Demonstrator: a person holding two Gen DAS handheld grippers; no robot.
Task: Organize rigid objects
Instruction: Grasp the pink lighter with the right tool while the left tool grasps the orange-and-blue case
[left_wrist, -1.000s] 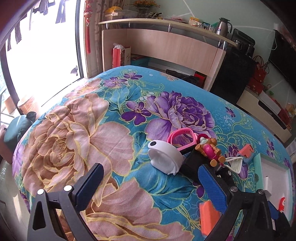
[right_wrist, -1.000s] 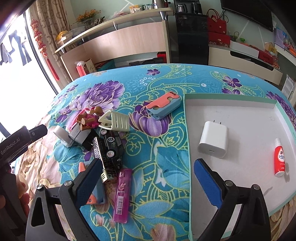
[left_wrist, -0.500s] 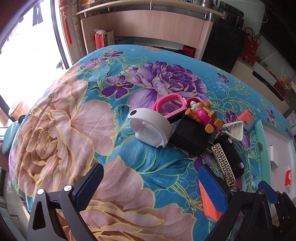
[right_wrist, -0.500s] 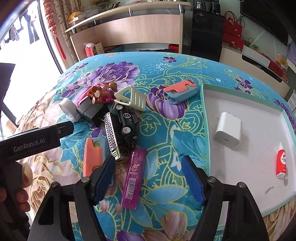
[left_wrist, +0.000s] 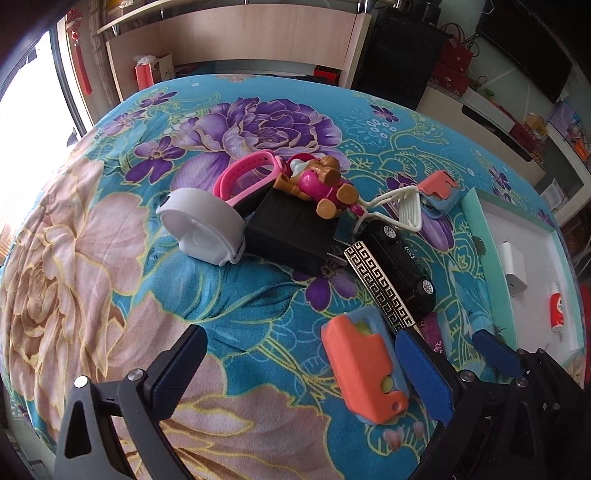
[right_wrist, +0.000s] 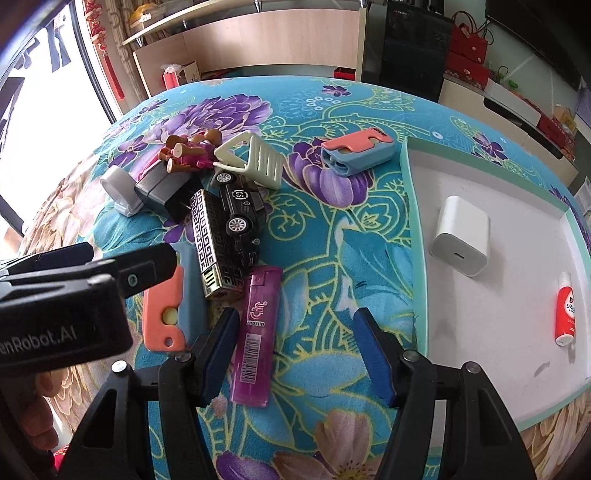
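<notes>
Right gripper (right_wrist: 293, 350): jaws just been closing, part open – translucent purple plastic lighter (right_wrist: 256, 334) between them, ungripped.
Left gripper (left_wrist: 299, 373): wide open, empty – orange-and-blue plastic case (left_wrist: 364, 367) between its fingers.
White foam tray (right_wrist: 415, 258): right of lighter.

Black tool (right_wrist: 291, 350), blue pads (right_wrist: 218, 354)

A home, most likely a living room. A floral cloth (left_wrist: 110, 258) fills most of the frame, with a bright window (left_wrist: 26, 110) and a red tassel (left_wrist: 79, 55) at upper left. Along the top runs a wooden shelf unit (left_wrist: 240, 40), and at upper right a dark TV (left_wrist: 528, 62) hangs over a low cabinet with red gift bags (left_wrist: 458, 62).
</notes>
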